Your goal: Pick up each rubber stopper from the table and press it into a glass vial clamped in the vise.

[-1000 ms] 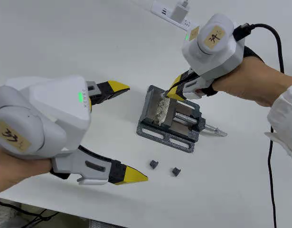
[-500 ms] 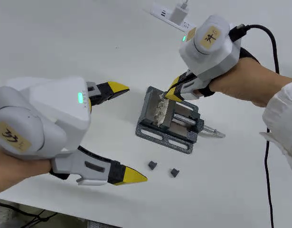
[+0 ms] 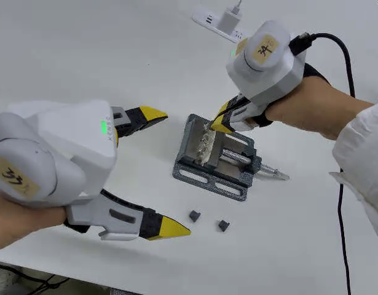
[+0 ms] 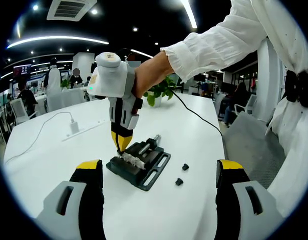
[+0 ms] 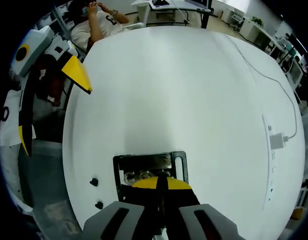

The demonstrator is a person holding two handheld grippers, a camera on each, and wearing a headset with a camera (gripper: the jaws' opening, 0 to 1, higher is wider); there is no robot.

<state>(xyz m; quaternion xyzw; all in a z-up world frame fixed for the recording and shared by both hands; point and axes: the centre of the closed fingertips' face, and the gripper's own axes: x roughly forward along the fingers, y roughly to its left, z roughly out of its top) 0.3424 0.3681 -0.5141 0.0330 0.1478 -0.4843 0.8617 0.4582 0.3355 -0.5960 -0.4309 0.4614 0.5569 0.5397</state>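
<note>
Two stoppers (image 3: 194, 216) lie loose on the white table (image 3: 84, 55), in the lower centre of the head view. They sit just below the vise (image 3: 207, 181), near each other without touching. The vise sits at mid-frame, and between its plates I see a row of glass vials (image 3: 203, 144), upright so far as I can tell. Glare on the glass keeps me from counting them or saying which are already plugged.

My right gripper (image 3: 214, 127) stands at the upper right, pointed steeply down, its yellow tips pressed together right at the upper end of the vial row. Its own view looks straight down on the vise, with the closed tips covering part of the row. I can't tell whether a stopper is caught between them or under them, because the tips hide that spot. I judge the steep angle is there so that force goes down along a vial's neck, not across it. The vise is what keeps the glass from skidding or tipping under that push.

My left gripper (image 3: 171, 171) takes up the lower left, spread wide and holding nothing. One tip is off to the vise's left and the other is close to the nearer stopper. I think it hangs clear of the vise to leave the right one room, yet within easy reach of the loose pair.

By my reckoning at least two insertions remain.
</note>
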